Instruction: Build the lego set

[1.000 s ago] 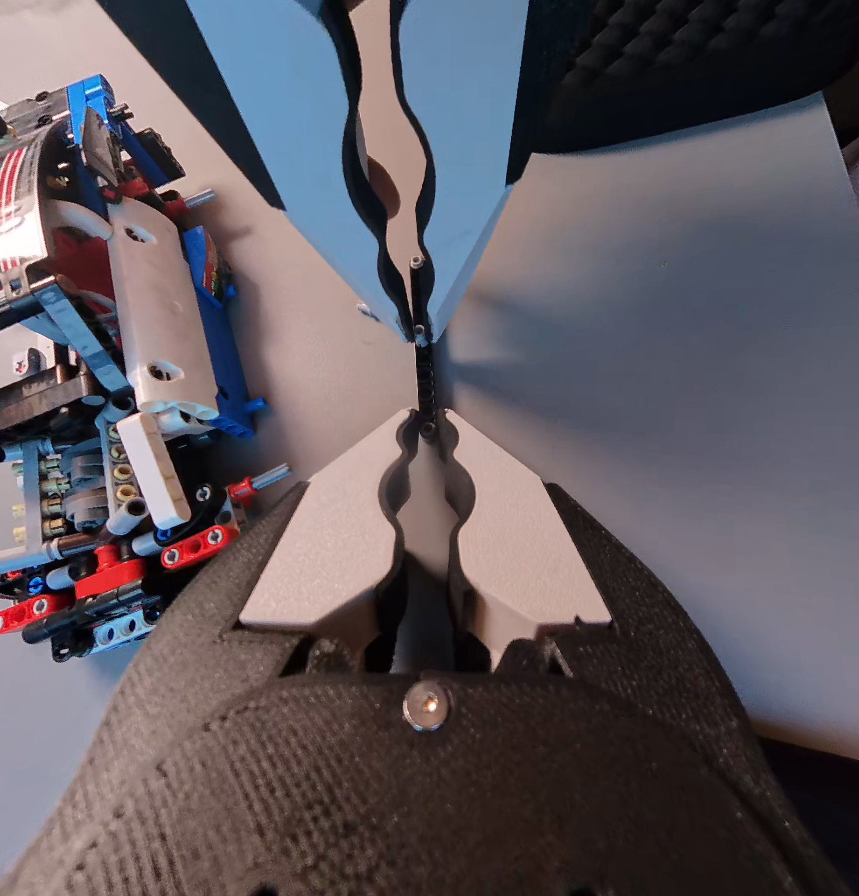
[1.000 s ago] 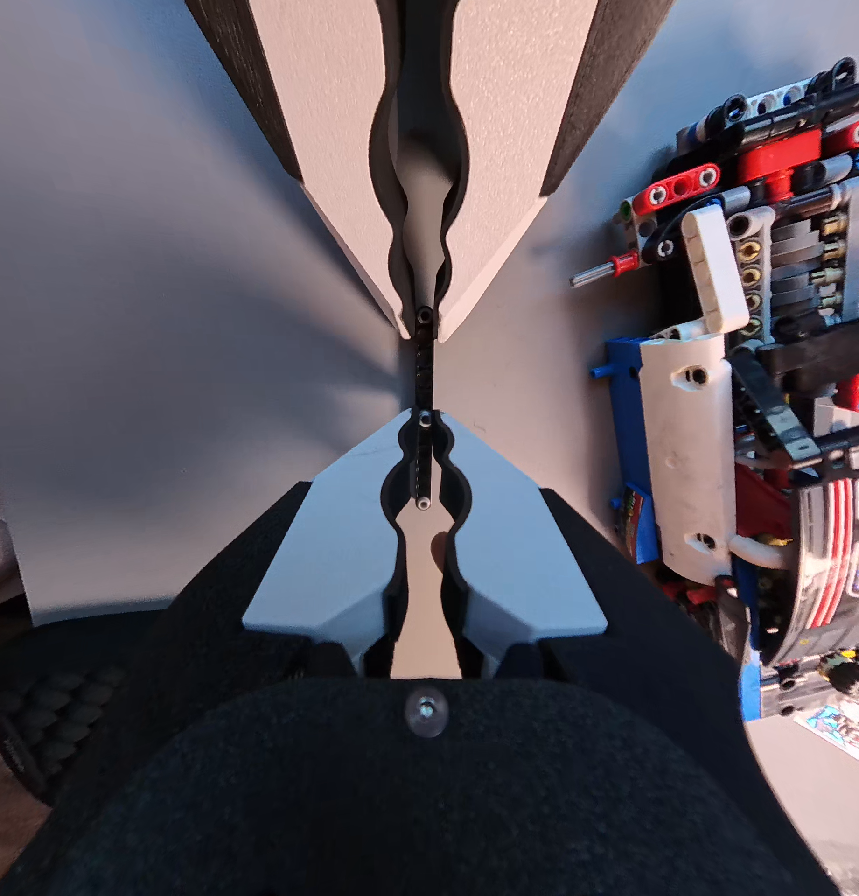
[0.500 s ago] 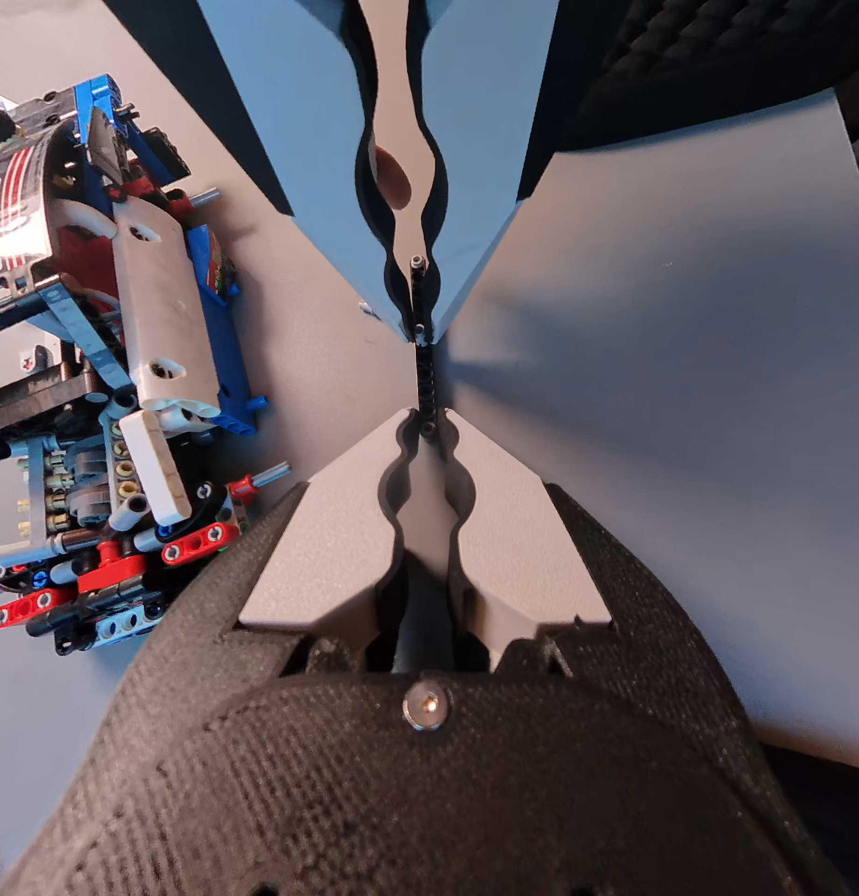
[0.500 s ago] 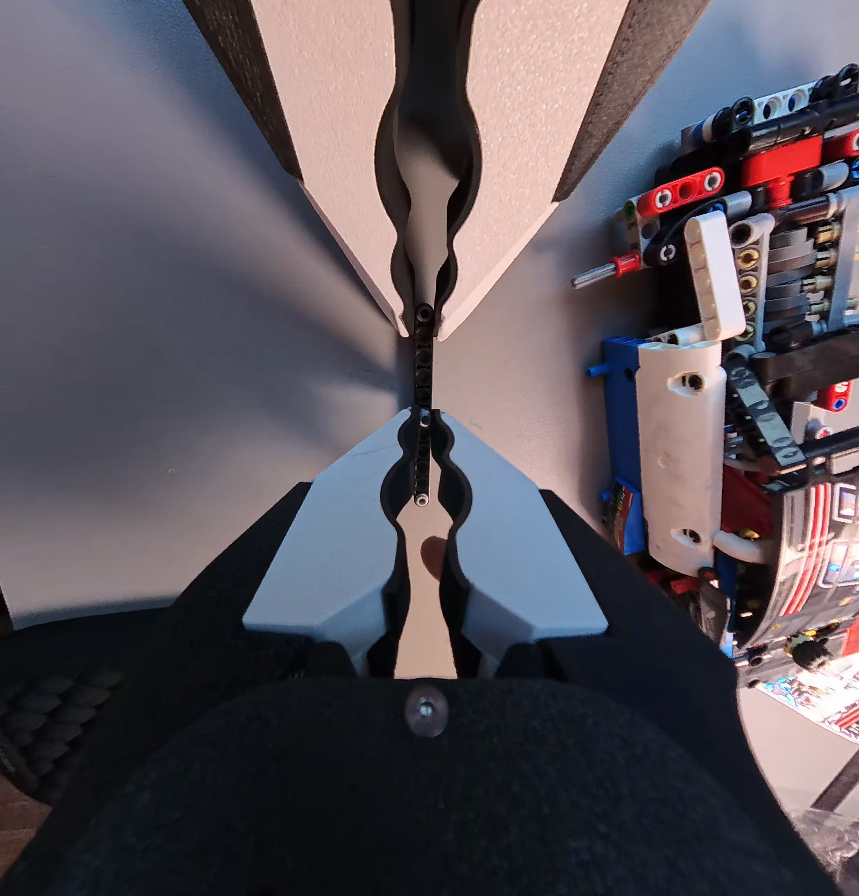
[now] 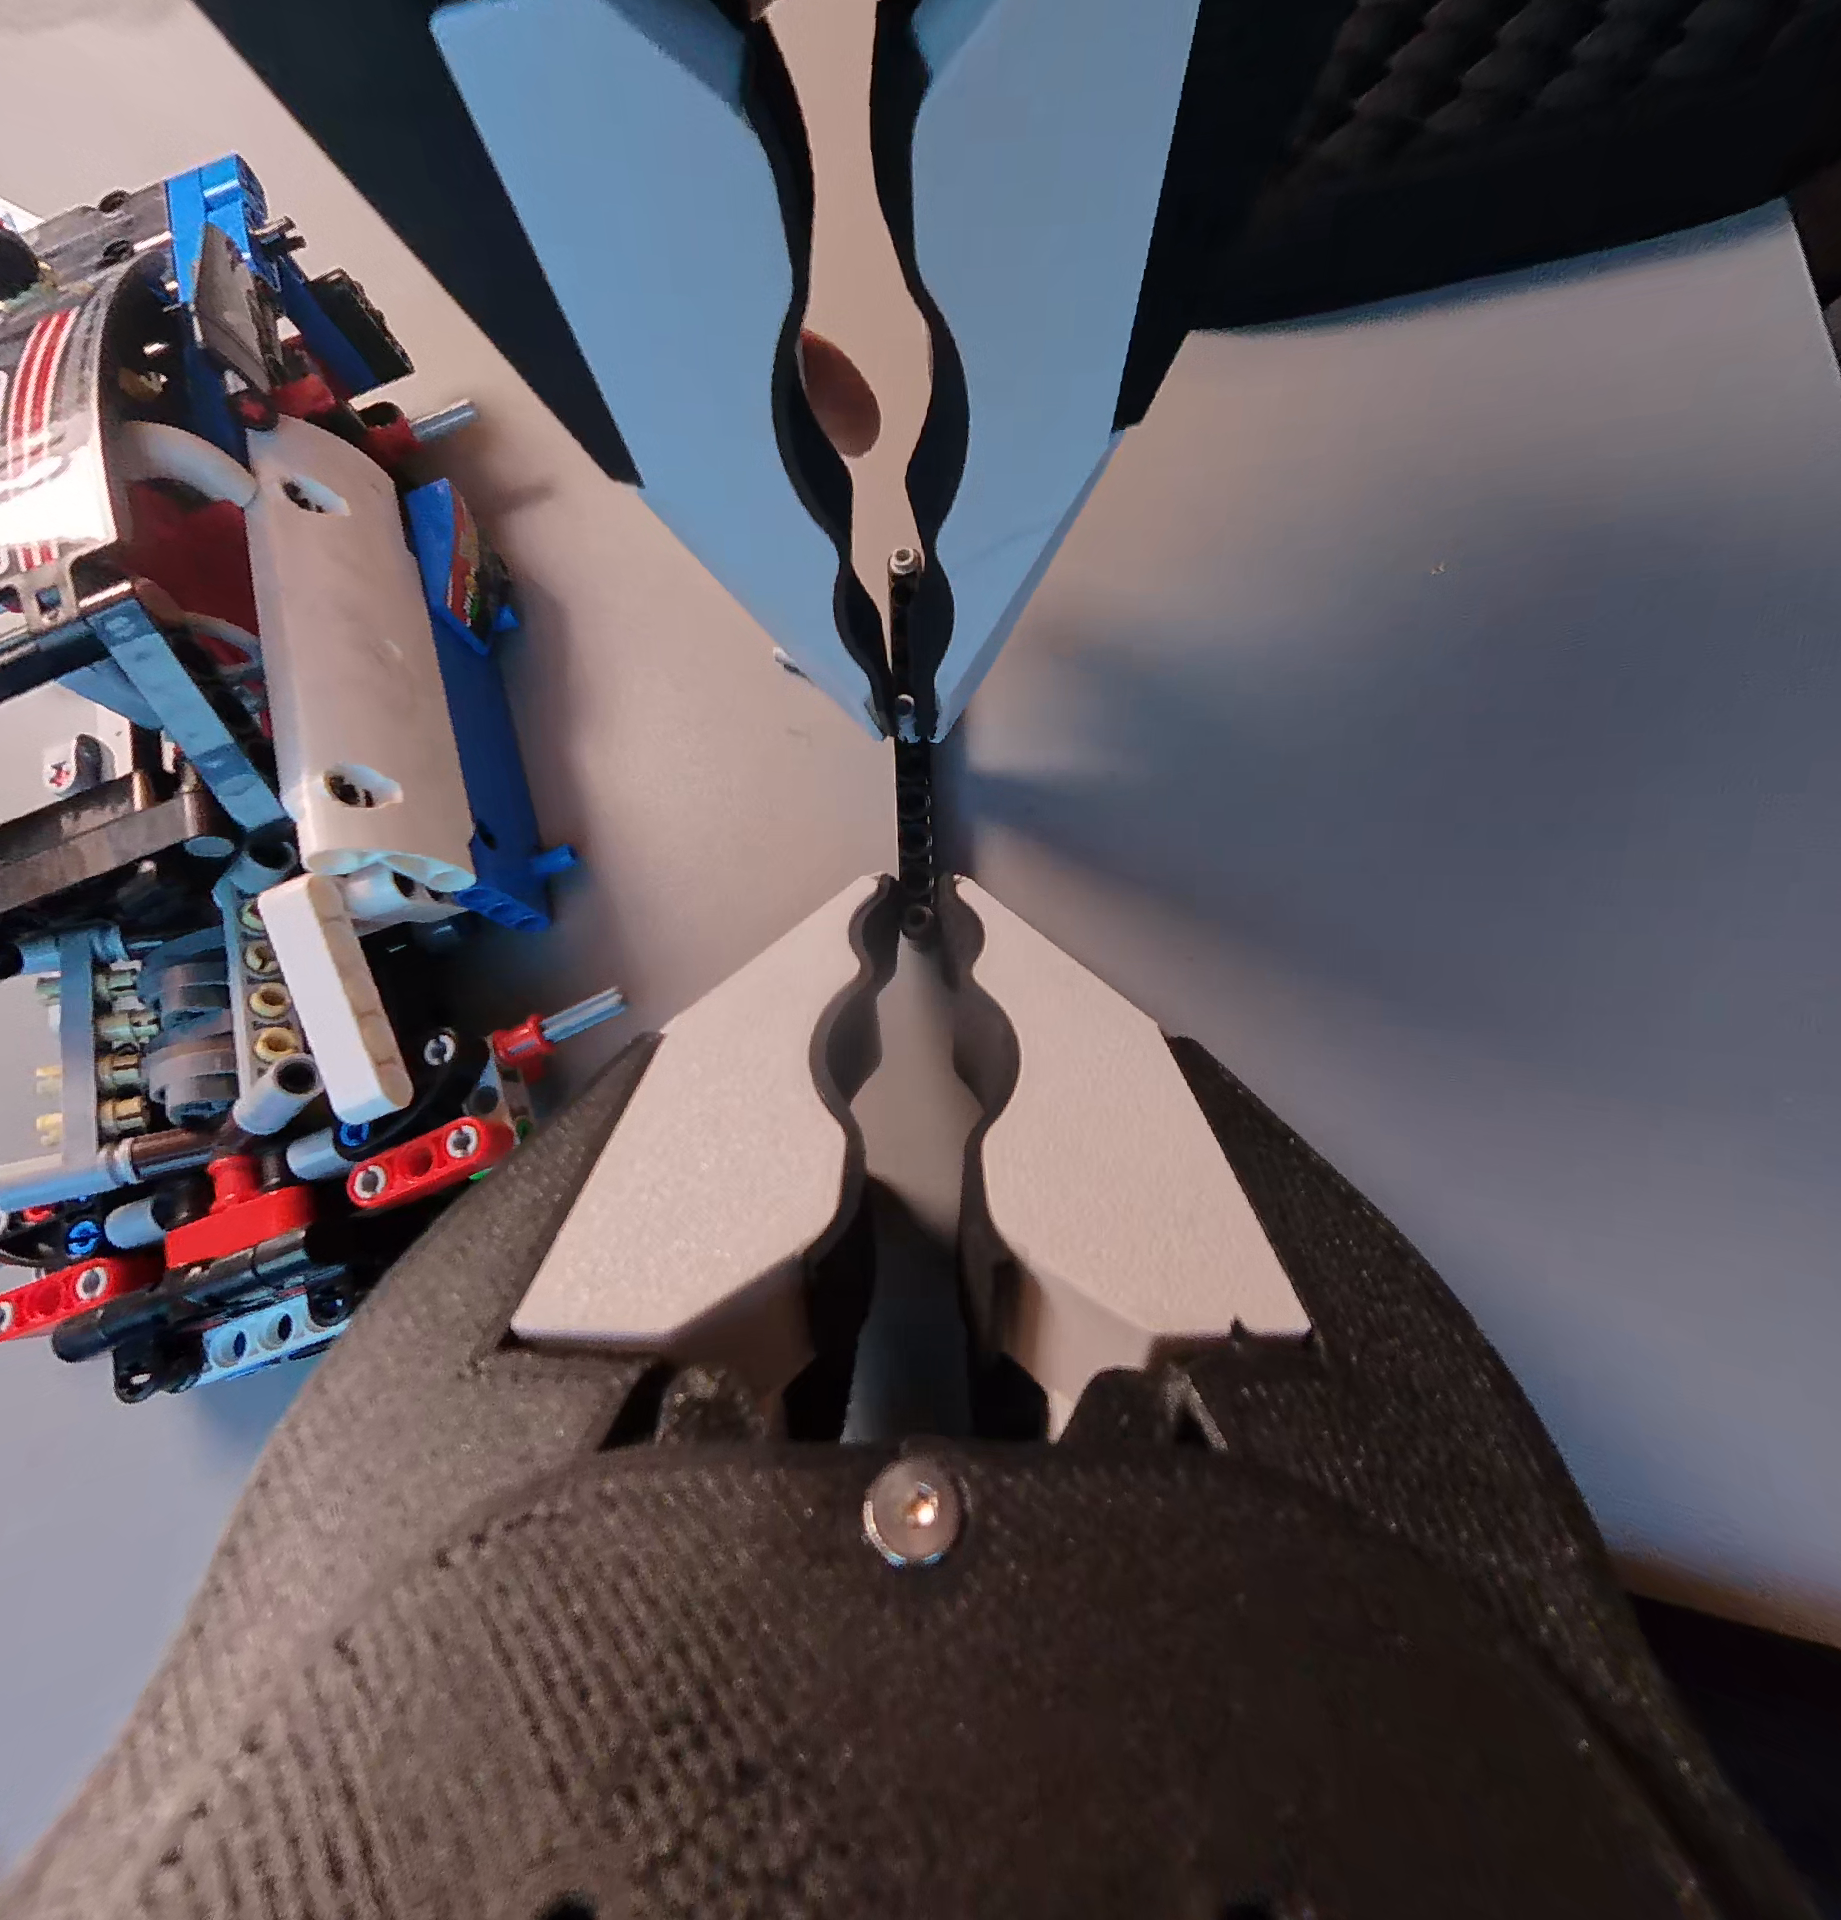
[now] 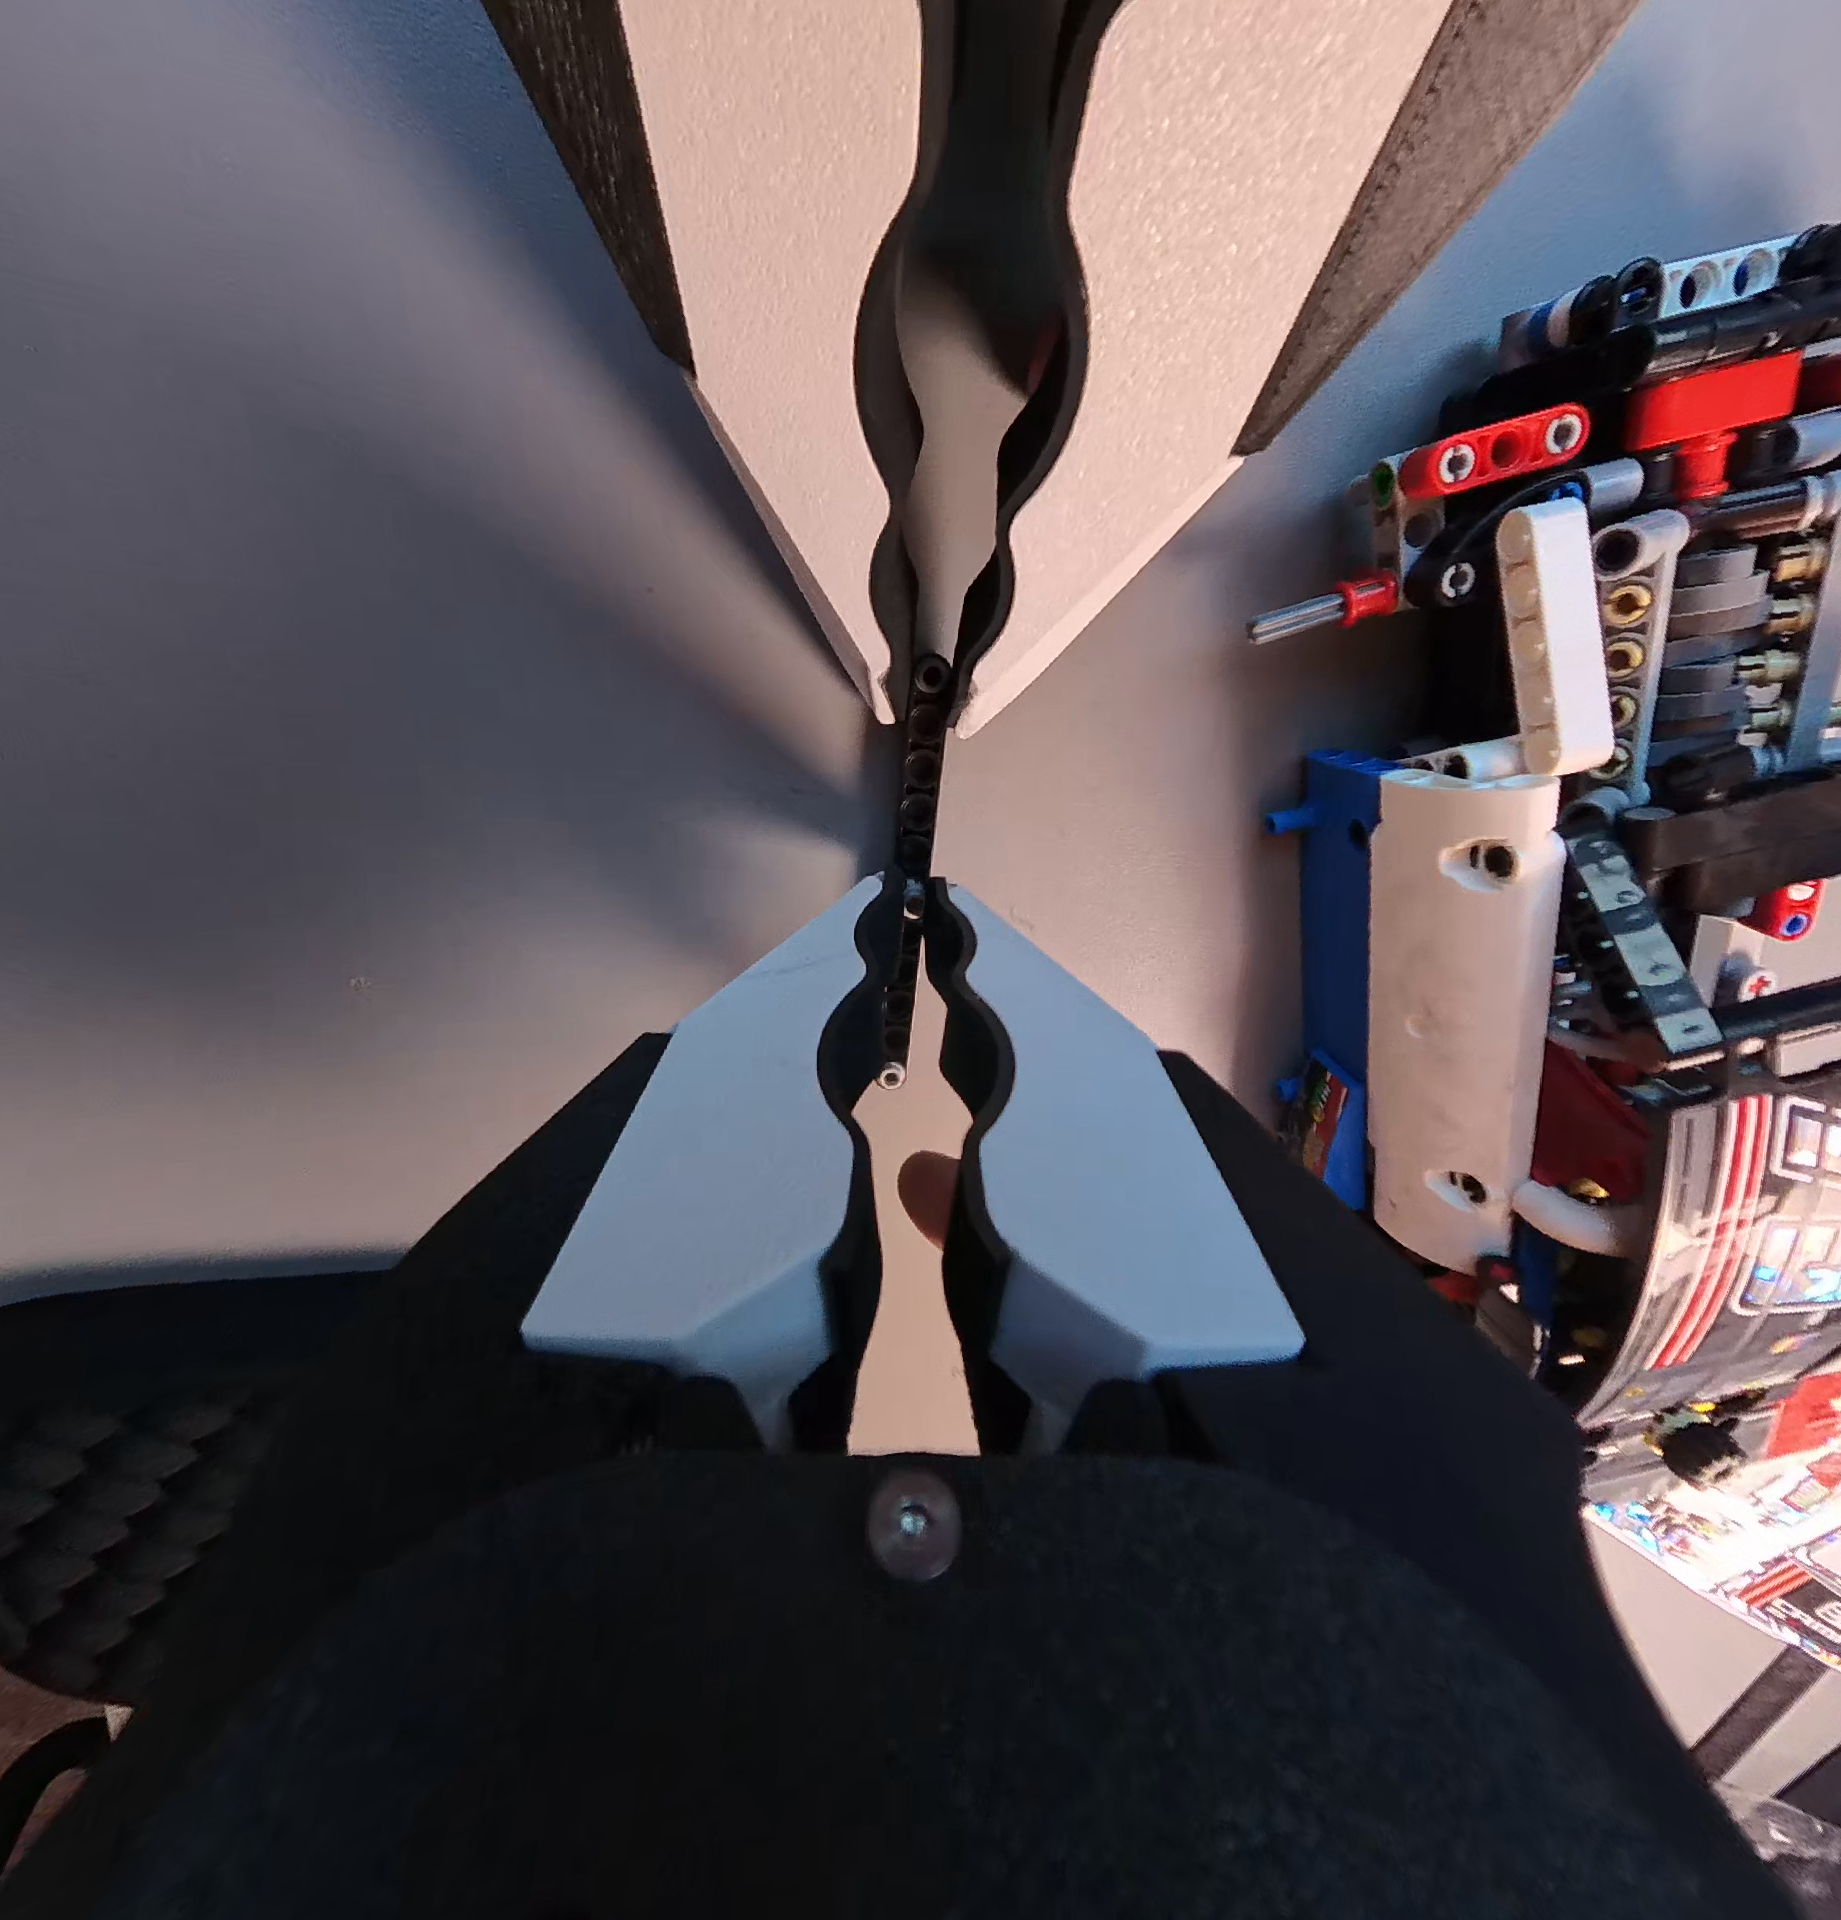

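A thin black Technic beam (image 5: pixel 916 810) hangs between my two grippers, which face each other tip to tip above the grey table (image 5: pixel 1415 831). My left gripper (image 5: pixel 918 894) is shut on one end of the beam. My right gripper (image 6: pixel 914 894) is shut on the other end, which reaches back between its fingers, slightly tilted. The beam also shows in the right wrist view (image 6: pixel 918 800). The part-built car model (image 5: pixel 344 675), white, blue, red and black, lies on the table to one side and also shows in the right wrist view (image 6: pixel 1456 987).
A colourful printed booklet (image 6: pixel 1809 1558) lies under the model's far end. A black textured cushion (image 5: pixel 1518 125) sits past the table's edge. Bare table surface lies on the side away from the model. The grippers are tip to tip, or close to it.
The beam now sits slightly tilted between the right gripper's fingers. The right gripper looks closer and larger in the left wrist view. Both grippers still hold the beam.
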`<state>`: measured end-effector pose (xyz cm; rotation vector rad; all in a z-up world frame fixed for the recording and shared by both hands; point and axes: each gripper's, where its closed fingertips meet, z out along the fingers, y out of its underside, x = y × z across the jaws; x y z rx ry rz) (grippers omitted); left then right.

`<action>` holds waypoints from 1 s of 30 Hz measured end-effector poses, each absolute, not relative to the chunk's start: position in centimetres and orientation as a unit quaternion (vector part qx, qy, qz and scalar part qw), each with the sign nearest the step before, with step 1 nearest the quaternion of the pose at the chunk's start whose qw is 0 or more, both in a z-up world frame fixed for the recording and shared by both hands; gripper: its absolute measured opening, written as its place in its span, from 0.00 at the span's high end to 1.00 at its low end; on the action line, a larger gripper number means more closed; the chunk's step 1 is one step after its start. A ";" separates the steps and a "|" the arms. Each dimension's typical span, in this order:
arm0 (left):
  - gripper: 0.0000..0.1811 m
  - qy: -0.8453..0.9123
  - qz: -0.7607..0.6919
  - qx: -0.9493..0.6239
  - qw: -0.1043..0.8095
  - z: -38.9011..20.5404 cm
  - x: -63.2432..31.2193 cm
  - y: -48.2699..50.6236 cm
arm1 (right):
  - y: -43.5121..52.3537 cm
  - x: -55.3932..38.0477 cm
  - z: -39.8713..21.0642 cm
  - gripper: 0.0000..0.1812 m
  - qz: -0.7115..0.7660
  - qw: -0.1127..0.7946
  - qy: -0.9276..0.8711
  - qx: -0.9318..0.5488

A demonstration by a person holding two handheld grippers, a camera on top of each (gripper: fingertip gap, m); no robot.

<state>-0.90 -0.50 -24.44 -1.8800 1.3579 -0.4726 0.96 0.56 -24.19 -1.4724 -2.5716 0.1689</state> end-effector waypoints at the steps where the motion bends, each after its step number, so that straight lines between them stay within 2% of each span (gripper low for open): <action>1: 0.96 0.531 -0.186 -0.736 0.378 -24.4 -0.9 -0.5 | 0.6 0.9 -24.2 0.99 0.057 0.089 -0.863 -0.494; 20: 0.96 0.530 -0.180 -0.736 0.382 -24.5 -0.8 -0.4 | 0.2 0.7 -24.9 0.97 0.046 0.108 -0.872 -0.475; 30: 0.96 0.531 -0.180 -0.733 0.385 -24.4 -0.9 -0.5 | 0.2 0.3 -24.5 0.99 0.139 0.154 -0.835 -0.509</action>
